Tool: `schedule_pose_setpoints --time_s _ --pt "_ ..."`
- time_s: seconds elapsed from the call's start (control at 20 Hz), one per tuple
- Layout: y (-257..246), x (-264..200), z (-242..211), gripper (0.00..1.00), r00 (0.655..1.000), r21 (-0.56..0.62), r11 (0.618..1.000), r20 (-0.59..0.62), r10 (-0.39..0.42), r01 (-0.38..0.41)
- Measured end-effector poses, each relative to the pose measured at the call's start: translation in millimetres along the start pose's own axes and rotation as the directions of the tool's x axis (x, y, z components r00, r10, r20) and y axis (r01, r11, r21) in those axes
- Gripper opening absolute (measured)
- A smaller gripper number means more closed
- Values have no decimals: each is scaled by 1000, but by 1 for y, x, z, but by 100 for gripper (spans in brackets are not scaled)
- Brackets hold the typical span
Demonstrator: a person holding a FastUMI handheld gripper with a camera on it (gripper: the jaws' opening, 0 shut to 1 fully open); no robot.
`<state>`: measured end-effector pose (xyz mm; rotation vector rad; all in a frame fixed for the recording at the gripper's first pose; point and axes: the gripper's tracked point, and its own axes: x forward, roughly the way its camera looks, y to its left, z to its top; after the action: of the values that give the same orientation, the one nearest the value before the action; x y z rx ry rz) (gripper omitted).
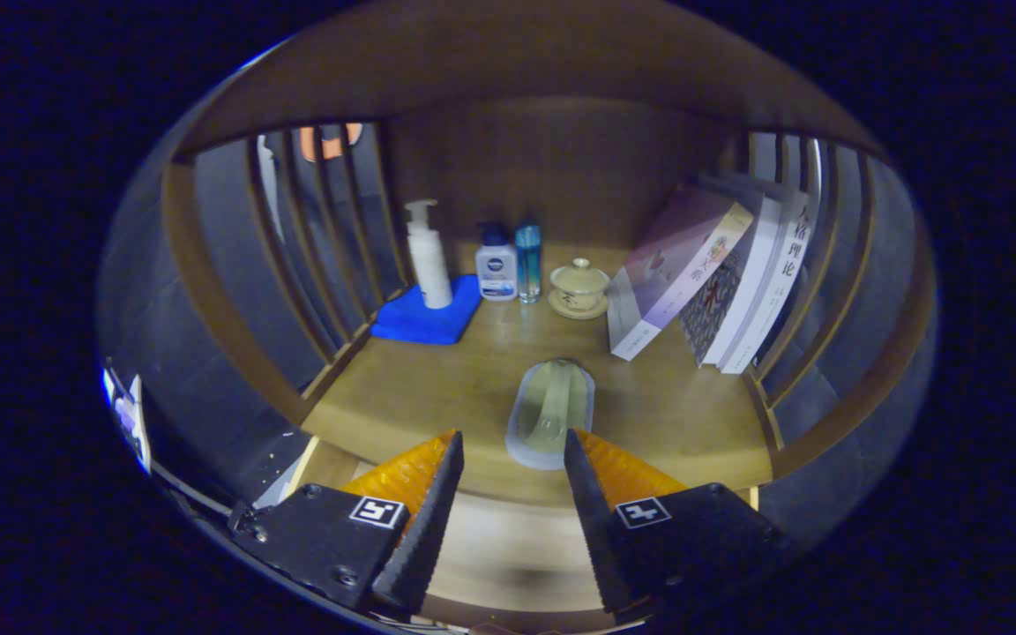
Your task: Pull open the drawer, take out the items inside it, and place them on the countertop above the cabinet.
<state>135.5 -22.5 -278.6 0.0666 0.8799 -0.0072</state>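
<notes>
The pale green item point(550, 414) near the countertop's point(437, 397) front edge is blurred, its shape unclear. Behind the leaning books point(711, 282), slats vanish. Gripper point(513, 459) fingers parted, bases cut off.

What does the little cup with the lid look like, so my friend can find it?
Look at the wooden countertop, along its back wall. The lidded cup sits on a saucer between the blue bottle and the leaning books, well beyond the open gripper. It is the only cream, round thing with a knob.
</notes>
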Motion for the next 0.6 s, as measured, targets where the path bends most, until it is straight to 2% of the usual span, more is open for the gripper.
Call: schedule_pose_setpoints --time_s 0.05,0.3,0.35,0.6 --pt "5 -13 -6 77 1000 -8 1000 26 13 -13" --pt "26 -65 -36 82 987 -1 997 144 76 -76" --pt "29 -71 -46 85 983 -1 997 165 78 -79" --pt "32 -98 -82 85 955 -25 998 291 55 -50"
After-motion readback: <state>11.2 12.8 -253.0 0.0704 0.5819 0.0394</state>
